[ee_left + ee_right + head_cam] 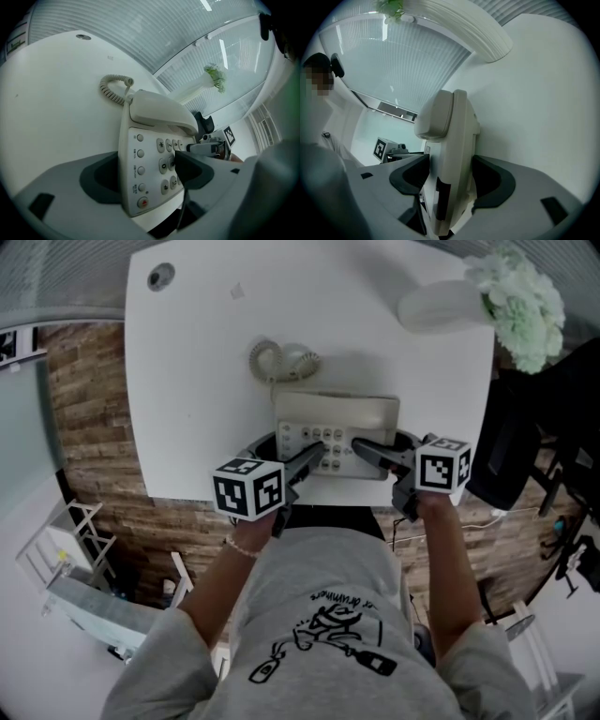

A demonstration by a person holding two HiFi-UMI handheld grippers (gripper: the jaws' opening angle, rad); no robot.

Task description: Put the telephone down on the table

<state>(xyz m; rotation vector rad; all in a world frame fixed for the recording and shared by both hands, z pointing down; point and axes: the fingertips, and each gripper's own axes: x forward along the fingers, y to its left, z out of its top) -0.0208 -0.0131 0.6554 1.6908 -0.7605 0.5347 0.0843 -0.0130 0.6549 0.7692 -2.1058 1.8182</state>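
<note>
Left gripper (pixel 314 457), right gripper (pixel 367 451) — telephone (pixel 337 418) at table's (pixel 187 381) near edge

Grey T-shirt (pixel 319 615), black print, bead bracelet (pixel 241 547), grey left gripper (pixel 292 452), right gripper (pixel 384 445)

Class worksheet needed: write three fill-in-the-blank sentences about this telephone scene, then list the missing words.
1. The telephone rests on the white ___.
2. Its handset lies on the base, joined to it by a ___ cord.
3. The white vase at the far right corner holds ___.
Missing words: table; coiled; flowers.
</note>
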